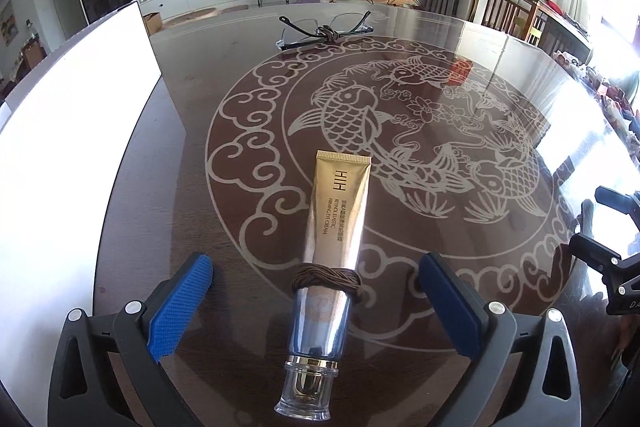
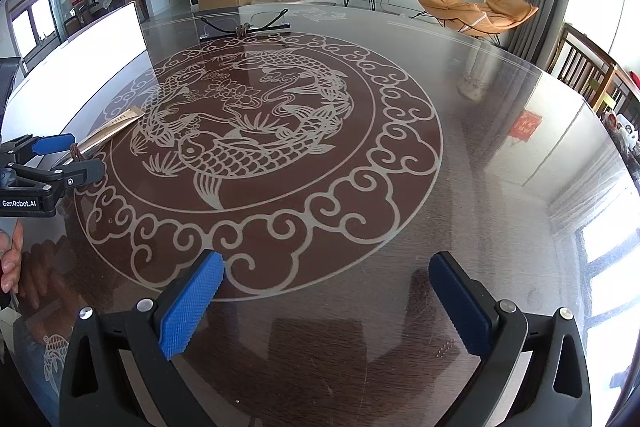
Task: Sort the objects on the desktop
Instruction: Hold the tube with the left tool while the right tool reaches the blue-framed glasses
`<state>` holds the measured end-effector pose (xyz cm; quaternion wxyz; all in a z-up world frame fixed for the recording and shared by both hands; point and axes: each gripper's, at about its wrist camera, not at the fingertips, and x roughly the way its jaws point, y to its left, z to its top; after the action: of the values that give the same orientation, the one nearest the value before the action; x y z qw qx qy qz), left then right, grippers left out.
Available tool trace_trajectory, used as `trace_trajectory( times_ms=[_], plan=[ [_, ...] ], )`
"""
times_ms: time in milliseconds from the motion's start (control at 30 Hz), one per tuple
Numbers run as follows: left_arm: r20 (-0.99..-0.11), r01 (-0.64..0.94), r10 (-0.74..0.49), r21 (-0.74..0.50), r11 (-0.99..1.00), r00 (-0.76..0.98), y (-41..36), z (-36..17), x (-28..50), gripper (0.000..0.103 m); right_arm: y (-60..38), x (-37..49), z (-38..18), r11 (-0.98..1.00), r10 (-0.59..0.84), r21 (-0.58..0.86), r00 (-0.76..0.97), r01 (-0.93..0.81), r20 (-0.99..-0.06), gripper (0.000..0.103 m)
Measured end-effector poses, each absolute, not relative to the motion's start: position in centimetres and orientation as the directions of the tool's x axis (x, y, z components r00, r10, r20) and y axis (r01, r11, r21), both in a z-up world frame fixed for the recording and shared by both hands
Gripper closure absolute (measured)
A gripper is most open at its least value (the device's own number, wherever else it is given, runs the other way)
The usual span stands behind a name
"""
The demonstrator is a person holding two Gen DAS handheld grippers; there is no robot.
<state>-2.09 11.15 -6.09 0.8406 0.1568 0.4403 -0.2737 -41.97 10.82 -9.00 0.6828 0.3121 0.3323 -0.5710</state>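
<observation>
In the left wrist view the left gripper (image 1: 316, 291) has its jaws spread wide, the blue pads standing clear on either side of a gold eye cream tube (image 1: 332, 227) and not touching it. The tube lies flat on the glass-topped desk (image 1: 460, 147), its clear cap toward the camera and its crimped end pointing away, with a brown cord band (image 1: 326, 277) wrapped around its middle. At the far edge of the desk lie a pair of glasses (image 1: 326, 29), tied with a similar cord. A white panel (image 1: 80, 115) stands along the left side. In the right wrist view the right gripper (image 2: 326, 301) is likewise spread wide and holds nothing, hovering over bare glass near the rim of the fish pattern. At far left, the left gripper (image 2: 68, 155) appears with the tube (image 2: 108, 133) between its separated fingers, and the glasses (image 2: 244, 25) lie at the far edge.
</observation>
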Motion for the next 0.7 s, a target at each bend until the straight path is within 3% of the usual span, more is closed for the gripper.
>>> trace_trajectory(
  times_ms=[600,700],
  plan=[
    [-0.826,0.598,-0.322,0.022,0.801,0.463,11.1,-6.1,-2.1,0.0,10.6,-42.1,-9.2,0.153,-0.563,0.073,0.147,0.986,-0.814,0.0],
    [-0.826,0.598,-0.322,0.023,0.801,0.463,11.1,-6.1,-2.1,0.0,10.6,-43.0,-9.0,0.177,-0.566,0.148,0.223,0.973,-0.794,0.0]
  ],
)
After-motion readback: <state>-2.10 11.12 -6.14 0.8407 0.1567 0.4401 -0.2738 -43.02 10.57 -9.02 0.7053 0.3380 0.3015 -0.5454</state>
